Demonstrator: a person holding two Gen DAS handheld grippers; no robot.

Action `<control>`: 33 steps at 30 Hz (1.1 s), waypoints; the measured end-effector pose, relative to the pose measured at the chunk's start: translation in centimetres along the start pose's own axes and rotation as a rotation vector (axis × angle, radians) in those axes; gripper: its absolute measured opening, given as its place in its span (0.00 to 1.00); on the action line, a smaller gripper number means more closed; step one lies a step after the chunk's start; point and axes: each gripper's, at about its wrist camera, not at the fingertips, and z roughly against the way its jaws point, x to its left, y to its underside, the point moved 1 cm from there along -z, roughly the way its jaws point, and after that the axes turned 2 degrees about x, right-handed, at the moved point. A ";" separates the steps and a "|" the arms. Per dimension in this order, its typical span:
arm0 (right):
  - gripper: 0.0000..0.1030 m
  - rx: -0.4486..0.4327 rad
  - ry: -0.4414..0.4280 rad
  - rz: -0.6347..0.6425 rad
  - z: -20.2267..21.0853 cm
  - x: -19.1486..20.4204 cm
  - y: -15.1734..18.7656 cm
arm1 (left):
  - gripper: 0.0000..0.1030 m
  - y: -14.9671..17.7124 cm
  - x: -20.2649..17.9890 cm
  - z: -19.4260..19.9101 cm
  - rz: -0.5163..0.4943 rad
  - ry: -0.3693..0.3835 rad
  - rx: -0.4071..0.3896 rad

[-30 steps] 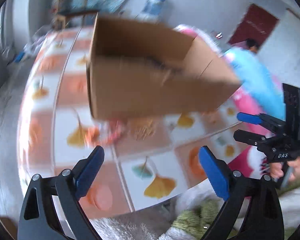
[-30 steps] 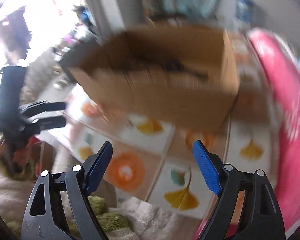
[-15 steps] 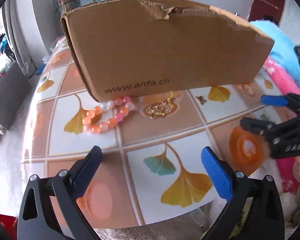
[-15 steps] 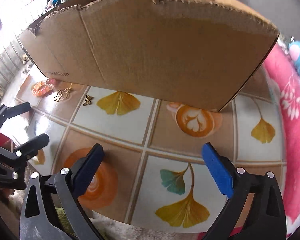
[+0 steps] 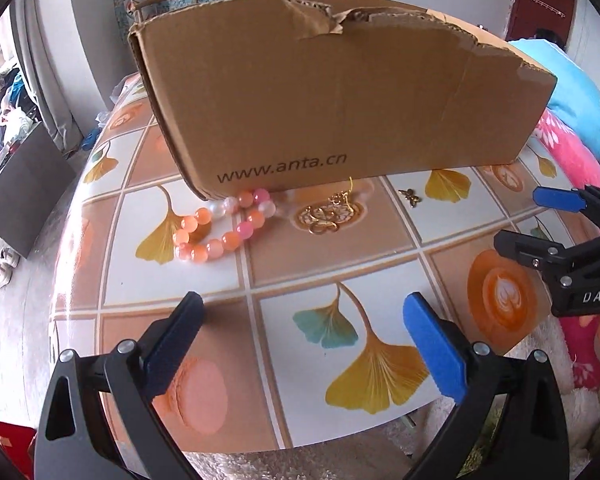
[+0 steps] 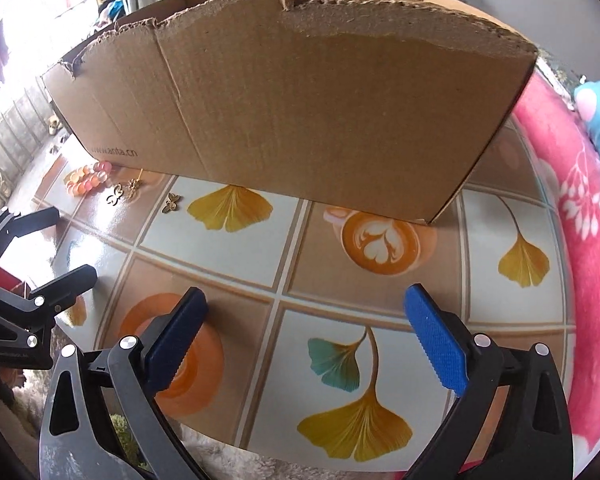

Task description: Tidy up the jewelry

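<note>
Beaded bracelet (image 5: 224,230) of orange, pink and white beads lies on the table left of centre in your left wrist view, its far end touching the bottom edge of the cardboard box (image 5: 340,96). Just to its right, a gold earring (image 5: 328,216) with a hook lies on the tabletop, close against the box base. A small gold butterfly charm (image 5: 410,197) sits further right, apart from the earring and near the box.

In the right wrist view the same pieces show small at mid left: bracelet (image 6: 86,178), a gold butterfly piece (image 6: 116,194) beside the hooked earring (image 6: 134,185), and the separate charm (image 6: 172,202), all lying in front of the box (image 6: 300,104).

The box is open-topped with torn upper edges and "www.anta.cn" printed on its side; it stands on the tiled tabletop (image 5: 332,256) with ginkgo-leaf and latte prints. What's inside it can't be seen.

Your left gripper (image 5: 304,334) hangs over the near table edge, blue-padded jaws spread wide, nothing between them. Your right gripper (image 6: 306,330) is likewise spread and empty, over the near tiles. Each one shows in the other's view at the frame edge, also parted.

A pink floral blanket (image 6: 580,208) runs along the right side of the table.
</note>
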 end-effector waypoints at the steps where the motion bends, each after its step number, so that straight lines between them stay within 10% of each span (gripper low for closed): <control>1: 0.92 0.001 -0.004 0.007 0.1 0.0 0.0 | 0.96 0.1 0.0 0.0 0.001 -0.003 -0.005; 14: 0.91 -0.160 -0.177 0.061 2.4 1.1 -1.0 | 0.96 0.5 -0.2 0.1 -0.018 0.013 -0.035; 21: 0.49 -0.106 -0.251 0.119 1.0 3.7 -2.5 | 0.96 0.6 -0.1 0.1 -0.022 0.018 -0.041; 33: 0.17 -0.084 -0.215 0.112 0.3 5.4 -3.5 | 0.96 1.1 0.4 0.3 -0.027 0.024 -0.066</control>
